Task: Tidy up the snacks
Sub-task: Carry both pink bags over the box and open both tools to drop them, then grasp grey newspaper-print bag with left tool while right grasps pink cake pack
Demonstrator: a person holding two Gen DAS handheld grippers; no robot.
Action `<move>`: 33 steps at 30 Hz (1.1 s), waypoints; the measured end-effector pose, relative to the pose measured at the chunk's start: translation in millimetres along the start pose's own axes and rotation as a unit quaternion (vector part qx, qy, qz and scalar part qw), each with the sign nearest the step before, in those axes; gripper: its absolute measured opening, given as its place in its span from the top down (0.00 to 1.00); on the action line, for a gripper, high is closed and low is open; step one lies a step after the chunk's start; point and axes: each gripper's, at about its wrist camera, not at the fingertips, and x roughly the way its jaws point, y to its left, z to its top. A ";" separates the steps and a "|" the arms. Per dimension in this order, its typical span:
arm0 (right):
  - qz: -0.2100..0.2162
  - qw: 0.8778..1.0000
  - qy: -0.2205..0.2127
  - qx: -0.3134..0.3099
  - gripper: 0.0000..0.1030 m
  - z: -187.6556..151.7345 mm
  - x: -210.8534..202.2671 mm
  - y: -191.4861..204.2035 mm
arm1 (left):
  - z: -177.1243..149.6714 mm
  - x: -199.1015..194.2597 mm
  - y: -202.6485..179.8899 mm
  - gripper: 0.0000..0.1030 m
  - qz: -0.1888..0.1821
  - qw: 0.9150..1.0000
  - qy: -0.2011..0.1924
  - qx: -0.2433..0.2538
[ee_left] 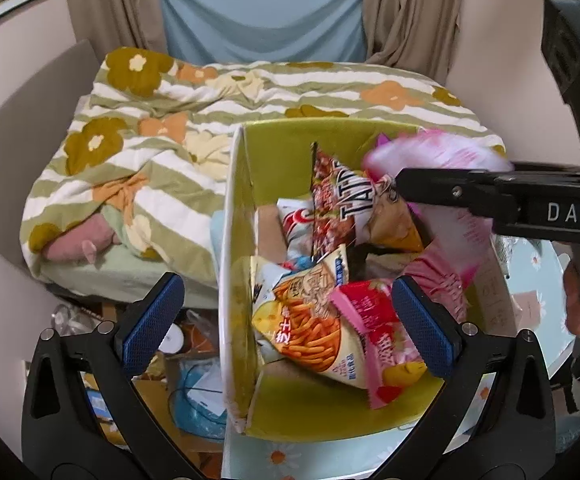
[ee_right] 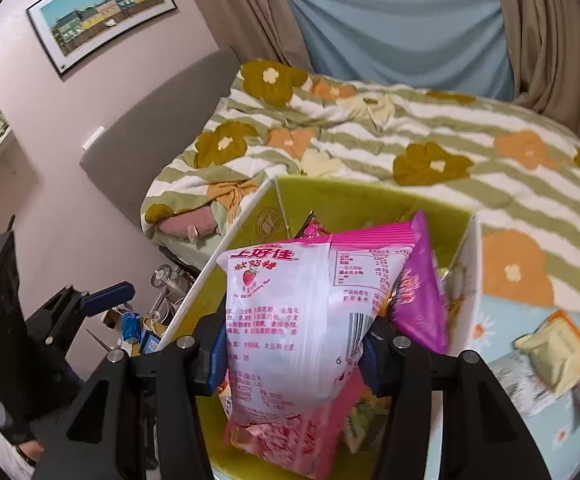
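1. The right hand-held gripper (ee_right: 292, 354) is clamped on a white and pink strawberry candy bag (ee_right: 290, 320). The bag stands up tall between the blue pads, so its long side points to 12 o'clock.
2. Red writing on the bag reads 上好佳, with a small strawberry picture under it. Lines of small print and part of a barcode show too, but they are too small to read.
3. The bag hangs right over the green box (ee_left: 246, 216), which sits on the table (ee_right: 490, 328) with daisies on its cloth. The drop is straight down, so the right hand is the one that is nearer for this job.
4. The left hand-held gripper (ee_left: 288, 326) is wide apart and holds nothing. It hovers at the 6 o'clock side of the box, with the box wall between its fingers.
5. In the box, an orange fries bag (ee_left: 310, 320) lies near the left hand-held gripper. A bag reading "TATO" (ee_left: 350, 196) lies at 12 o'clock from it.
6. The right hand-held gripper's side reads "DAS".
7. A yellow packet (ee_right: 554, 346) lies on the table at 3 o'clock, outside the box.
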 end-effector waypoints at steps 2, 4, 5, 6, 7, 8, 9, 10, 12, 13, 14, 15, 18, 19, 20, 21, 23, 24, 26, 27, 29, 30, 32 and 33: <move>0.008 1.000 0.004 0.014 0.30 -2.8 6.8 -2.0 | -3.4 2.5 2.5 0.00 -0.001 1.000 0.003 -0.001; 0.009 1.000 -0.010 0.025 0.00 -7.2 4.8 -4.5 | -7.7 5.6 5.0 0.00 -0.002 1.000 0.008 -0.001; 0.005 0.999 -0.015 0.029 0.00 -9.8 2.8 -6.2 | -9.2 7.2 5.1 0.00 -0.004 1.000 0.010 -0.001; -0.003 0.999 -0.015 0.031 0.00 -12.1 1.9 -8.0 | -10.1 9.1 6.1 0.00 -0.005 1.000 0.012 -0.001; -0.011 0.999 -0.014 0.030 0.00 -13.3 1.3 -8.5 | -11.2 11.2 6.7 0.00 -0.006 1.000 0.014 0.000; -0.016 0.999 -0.013 0.029 0.00 -14.8 0.7 -10.0 | -12.0 12.7 6.9 0.00 -0.007 1.000 0.016 0.000; -0.023 0.999 -0.014 0.026 0.00 -16.2 -0.3 -13.0 | -12.4 13.8 7.0 0.00 -0.008 1.000 0.017 0.000; -0.029 0.999 -0.015 0.025 0.00 -18.1 -1.5 -14.7 | -12.5 14.3 6.7 0.00 -0.010 1.000 0.017 0.001; -0.036 0.999 -0.017 0.024 0.00 -19.5 -3.4 -16.2 | -12.2 14.1 5.9 0.00 -0.013 1.000 0.016 0.001; -0.037 0.999 -0.018 0.025 0.00 -21.0 -6.0 -17.8 | -11.6 13.7 5.4 0.00 -0.014 1.000 0.015 0.001; -0.037 0.999 -0.019 0.026 0.00 -21.4 -7.8 -18.5 | -11.3 13.1 5.1 0.00 -0.015 1.000 0.013 0.002; -0.037 0.999 -0.019 0.027 0.00 -21.6 -8.7 -18.7 | -10.2 12.3 3.9 0.00 -0.016 1.000 0.012 0.003; -0.040 0.999 -0.025 0.026 0.00 -24.5 -19.3 -19.3 | -6.9 7.7 -0.7 0.00 -0.020 1.000 0.004 0.006; -0.042 0.998 -0.027 0.024 0.00 -24.2 -20.8 -18.2 | -6.4 6.0 -2.8 0.00 -0.020 1.000 0.001 0.007; -0.047 0.998 -0.030 0.021 0.00 -24.6 -25.6 -18.2 | -4.5 4.6 -4.9 0.00 -0.020 1.000 -0.001 0.009; -0.050 0.998 -0.032 0.019 0.00 -25.2 -28.9 -17.8 | -3.2 2.5 -8.7 0.00 -0.021 1.000 -0.003 0.010; -0.054 0.998 -0.035 0.019 0.00 -27.2 -39.0 -20.3 | -0.3 -2.3 -18.1 0.00 -0.023 1.000 -0.008 0.014; -0.054 0.998 -0.037 0.019 0.00 -28.2 -43.6 -21.5 | 1.2 -5.6 -25.0 0.00 -0.024 0.999 -0.011 0.017; -0.060 0.997 -0.045 0.018 0.00 -31.6 -60.0 -26.7 | 3.4 -12.0 -37.7 0.00 -0.024 0.999 -0.017 0.023; -0.061 0.997 -0.048 0.018 0.00 -33.3 -67.6 -29.7 | 4.8 -15.7 -45.9 0.00 -0.025 0.999 -0.021 0.026; -0.059 0.996 -0.055 0.023 0.00 -37.0 -84.3 -39.1 | 8.8 -21.6 -59.3 0.00 -0.027 0.999 -0.028 0.029; -0.058 0.996 -0.058 0.024 0.00 -37.9 -89.3 -43.1 | 10.2 -24.8 -68.1 0.00 -0.028 0.999 -0.032 0.031; -0.053 0.996 -0.064 0.027 0.00 -43.2 -106.9 -56.5 | 12.1 -29.8 -86.6 0.00 -0.032 0.998 -0.039 0.032; -0.055 0.996 -0.066 0.027 0.00 -45.0 -113.6 -61.8 | 12.5 -31.0 -94.1 0.00 -0.035 0.998 -0.041 0.033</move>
